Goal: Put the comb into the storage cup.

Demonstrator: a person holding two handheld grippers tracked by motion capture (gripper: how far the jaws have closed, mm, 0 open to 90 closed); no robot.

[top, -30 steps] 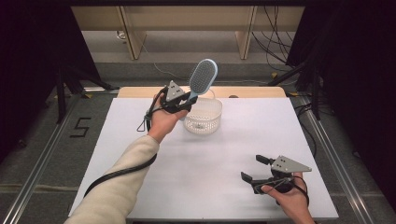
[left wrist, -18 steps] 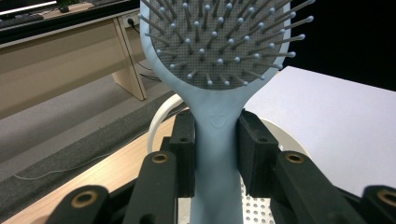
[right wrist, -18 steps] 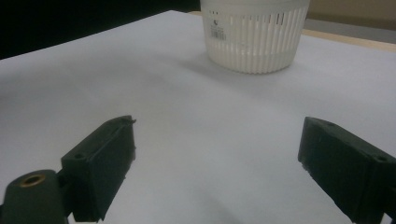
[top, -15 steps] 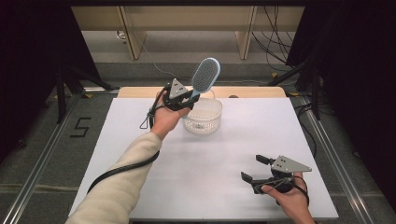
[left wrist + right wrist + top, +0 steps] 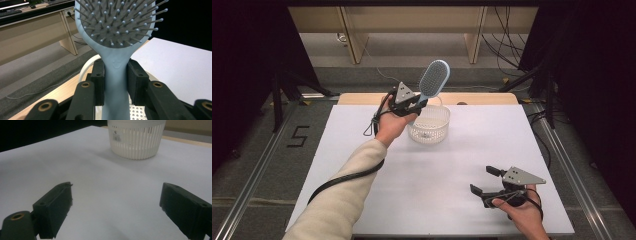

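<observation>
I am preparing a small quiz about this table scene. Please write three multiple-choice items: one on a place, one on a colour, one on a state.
1. Where is the hairbrush?
A. Lying flat on the white table
B. Held up above the basket
C. Under the right claw

2. What colour is the slotted basket?
A. White
B. Red
C. Black

3. How is the right claw?
A. Shut on the basket
B. Shut on the hairbrush
C. Open, holding nothing

Answers:
1. B: in the high view the left claw grips the handle and the bristled head rises over the basket rim.
2. A: the right gripper view shows its ribbed wall white, on the white table.
3. C: the right gripper view shows its jaws wide apart with bare table between them.
</observation>
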